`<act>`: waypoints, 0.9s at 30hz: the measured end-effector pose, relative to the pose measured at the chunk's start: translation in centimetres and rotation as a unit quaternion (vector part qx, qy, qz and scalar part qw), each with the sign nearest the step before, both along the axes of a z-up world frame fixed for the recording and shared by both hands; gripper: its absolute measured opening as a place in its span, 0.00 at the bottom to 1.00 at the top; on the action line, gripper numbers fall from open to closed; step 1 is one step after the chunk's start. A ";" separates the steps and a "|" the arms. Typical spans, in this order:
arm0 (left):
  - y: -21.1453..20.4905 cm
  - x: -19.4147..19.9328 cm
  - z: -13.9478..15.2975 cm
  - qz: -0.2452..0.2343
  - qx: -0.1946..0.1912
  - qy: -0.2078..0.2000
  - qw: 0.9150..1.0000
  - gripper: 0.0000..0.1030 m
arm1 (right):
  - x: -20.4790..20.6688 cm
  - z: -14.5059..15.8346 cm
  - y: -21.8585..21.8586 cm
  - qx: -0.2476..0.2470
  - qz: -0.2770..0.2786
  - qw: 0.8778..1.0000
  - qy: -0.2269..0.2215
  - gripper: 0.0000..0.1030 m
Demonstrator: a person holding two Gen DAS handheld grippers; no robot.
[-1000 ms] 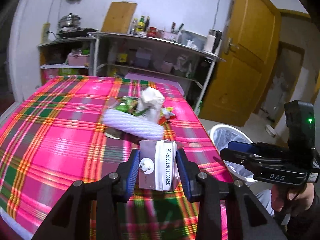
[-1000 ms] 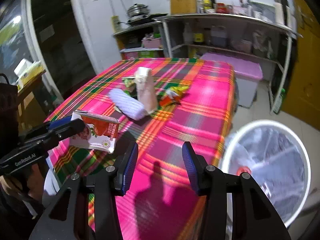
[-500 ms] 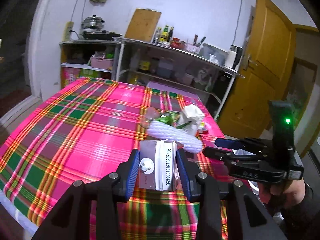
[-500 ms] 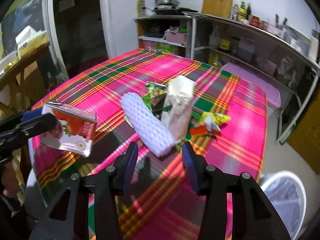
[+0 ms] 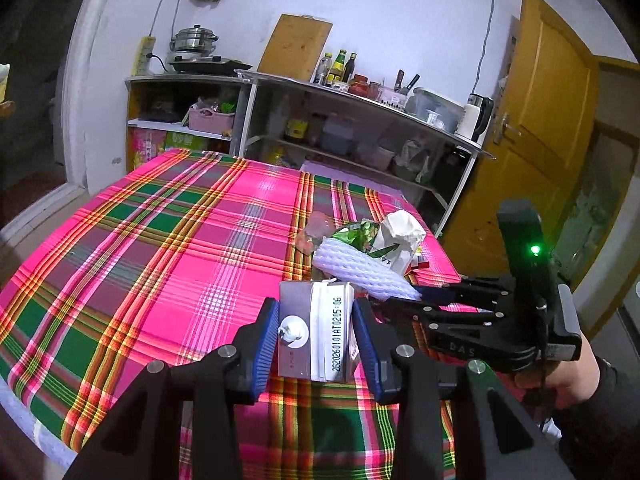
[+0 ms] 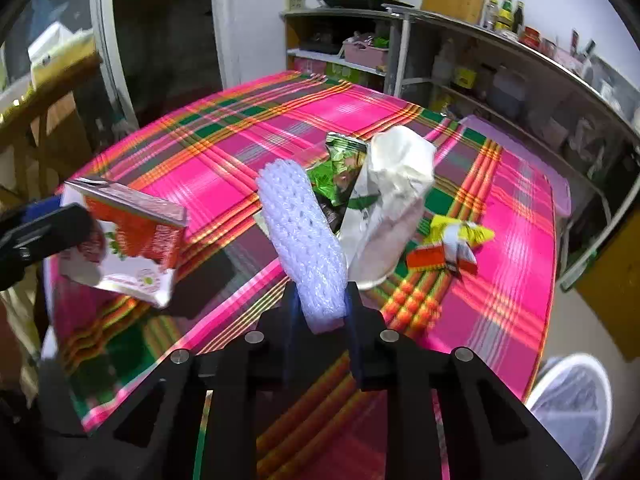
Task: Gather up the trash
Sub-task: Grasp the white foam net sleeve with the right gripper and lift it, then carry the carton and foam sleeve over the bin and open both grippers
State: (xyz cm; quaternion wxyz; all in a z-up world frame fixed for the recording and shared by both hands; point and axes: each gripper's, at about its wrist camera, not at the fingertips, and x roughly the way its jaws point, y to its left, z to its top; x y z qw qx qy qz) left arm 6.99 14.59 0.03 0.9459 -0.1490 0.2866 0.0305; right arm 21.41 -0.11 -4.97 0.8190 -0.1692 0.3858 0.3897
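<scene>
Right gripper (image 6: 320, 312): my jaws have just closed on the near end of the white foam net (image 6: 304, 240).
Left gripper (image 5: 316, 340): clamped on one drink carton (image 5: 316, 332).
Risk: the soft net may slip out or drag the pile beyond it.
Count beyond the net: one white bag (image 6: 392, 196), one green wrapper (image 6: 336, 168), one yellow-red wrapper (image 6: 452, 244).
Bin (image 6: 572, 404): one, low to my right.

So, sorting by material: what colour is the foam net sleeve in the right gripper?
White; the foam net sleeve shows best in the right wrist view, its near end clamped in the right gripper.
</scene>
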 end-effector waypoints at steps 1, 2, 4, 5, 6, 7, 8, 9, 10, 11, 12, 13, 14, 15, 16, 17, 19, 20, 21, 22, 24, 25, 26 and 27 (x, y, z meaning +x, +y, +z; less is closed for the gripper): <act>-0.2 -0.1 0.1 -0.001 0.001 -0.001 1.000 0.37 | -0.3 0.2 -0.6 0.008 -0.005 1.000 0.004 0.21; -0.3 -0.1 0.2 -0.002 0.001 -0.001 1.000 0.37 | -0.7 0.5 -1.2 0.015 -0.010 1.000 0.005 0.21; -0.6 -0.1 0.3 -0.005 0.002 -0.002 1.000 0.37 | -1.5 0.9 -2.4 0.027 -0.019 0.999 0.008 0.21; -0.9 -0.1 0.5 -0.008 0.002 -0.003 1.000 0.37 | -1.9 1.1 -3.2 0.034 -0.025 0.999 0.010 0.21; -1.1 -0.2 0.6 -0.010 0.002 -0.004 1.000 0.37 | -2.2 1.3 -3.7 0.038 -0.030 0.999 0.011 0.21; -1.5 -0.2 0.7 -0.014 0.004 -0.005 1.000 0.37 | -2.6 1.4 -4.5 0.043 -0.038 0.998 0.013 0.21; -2.0 -0.2 0.9 -0.018 0.005 -0.006 1.000 0.37 | -3.0 1.5 -5.3 0.049 -0.045 0.998 0.016 0.21; -2.3 -0.3 1.0 -0.022 0.006 -0.007 1.000 0.37 | -3.3 1.7 -5.8 0.053 -0.051 0.997 0.019 0.21; -2.8 -0.3 1.1 -0.026 0.007 -0.009 1.000 0.37 | -3.7 1.8 -6.6 0.059 -0.058 0.996 0.021 0.21; -3.2 -0.3 1.3 -0.030 0.007 -0.009 0.999 0.37 | -4.1 2.0 -7.4 0.063 -0.065 0.996 0.022 0.21; -3.6 -0.3 1.4 -0.034 0.007 -0.010 0.999 0.37 | -4.4 2.2 -7.9 0.066 -0.070 0.995 0.022 0.21; -4.1 -0.3 1.5 -0.039 0.007 -0.011 0.999 0.37 | -4.7 2.4 -8.6 0.070 -0.077 0.994 0.020 0.21; -4.5 -0.3 1.6 -0.043 0.007 -0.012 0.999 0.37 | -5.1 2.6 -9.3 0.072 -0.084 0.994 0.019 0.21; -5.0 -0.3 1.7 -0.047 0.008 -0.013 0.999 0.37 | -5.2 2.8 -9.8 0.074 -0.090 0.993 0.018 0.21; -5.5 -0.2 1.8 -0.052 0.008 -0.013 0.999 0.37 | -5.4 3.0 -10.4 0.075 -0.097 0.992 0.017 0.21; -6.0 -0.2 1.9 -0.058 0.009 -0.014 0.998 0.37 | -5.6 3.1 -10.9 0.077 -0.103 0.992 0.015 0.21; -7.1 0.0 2.1 -0.070 0.012 -0.014 0.997 0.37 | -6.0 3.5 -12.1 0.080 -0.116 0.990 0.012 0.21; -7.7 0.1 2.2 -0.077 0.014 -0.014 0.997 0.37 | -6.2 3.5 -12.7 0.081 -0.122 0.989 0.011 0.21; -8.3 0.3 2.3 -0.084 0.016 -0.014 0.996 0.37 | -6.2 3.7 -13.2 0.082 -0.129 0.988 0.010 0.21; -8.7 0.4 2.3 -0.088 0.016 -0.014 0.996 0.37 | -6.3 3.7 -13.8 0.084 -0.136 0.987 0.009 0.21; -9.7 0.8 2.4 -0.100 0.019 -0.014 0.995 0.37 | -6.5 3.8 -14.9 0.087 -0.148 0.985 0.009 0.21; -10.4 1.1 2.4 -0.107 0.021 -0.013 0.994 0.37 | -6.5 3.8 -15.5 0.088 -0.154 0.984 0.009 0.21; -10.8 1.2 2.5 -0.112 0.022 -0.013 0.993 0.37 | -6.6 3.8 -16.1 0.090 -0.161 0.983 0.009 0.21; -11.4 1.5 2.5 -0.118 0.024 -0.013 0.993 0.37 | -6.6 3.8 -16.5 0.091 -0.166 0.982 0.009 0.21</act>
